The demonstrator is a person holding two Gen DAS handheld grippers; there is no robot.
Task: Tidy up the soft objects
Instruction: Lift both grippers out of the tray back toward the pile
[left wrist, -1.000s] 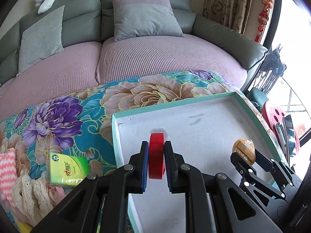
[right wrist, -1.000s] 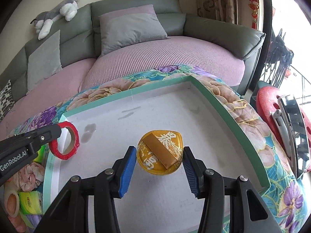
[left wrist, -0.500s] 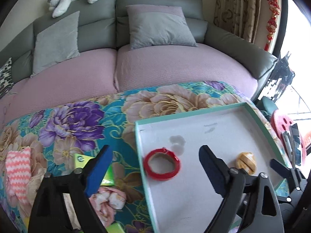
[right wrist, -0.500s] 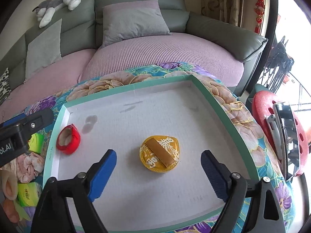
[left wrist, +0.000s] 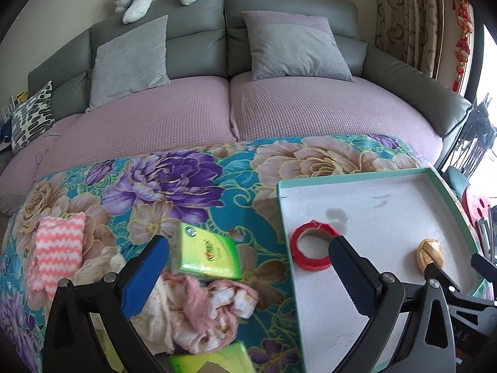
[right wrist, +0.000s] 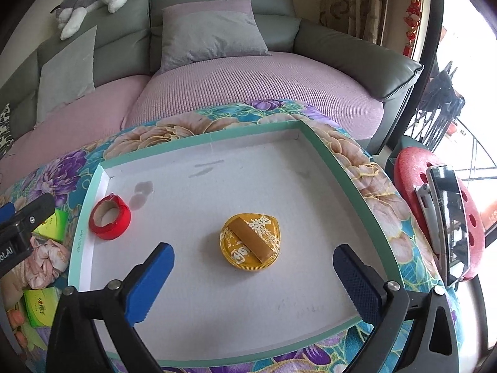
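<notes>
Both tools have just been opening: the left tool [left wrist: 245, 259] stands apart off the red tape roll [left wrist: 310, 246], the right tool [right wrist: 253, 267] off the gold tin [right wrist: 251, 241], both lying in the tray [right wrist: 198, 143], lower middle; soft cloths [left wrist: 198, 310] wait lower left.

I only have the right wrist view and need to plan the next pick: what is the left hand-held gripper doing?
Observer: The left hand-held gripper has just been opening its jaws. They stand wide and grip nothing, with a green tissue pack in view between them, untouched.
Operator: Anything soft to the left of that pack?
Observer: Yes, a pink-and-white striped knitted cloth lies on the floral cover, apart from the pack.
Operator: And nearer the camera?
Observer: A cream lacy cloth lies bunched against the crumpled pink cloth.
</notes>
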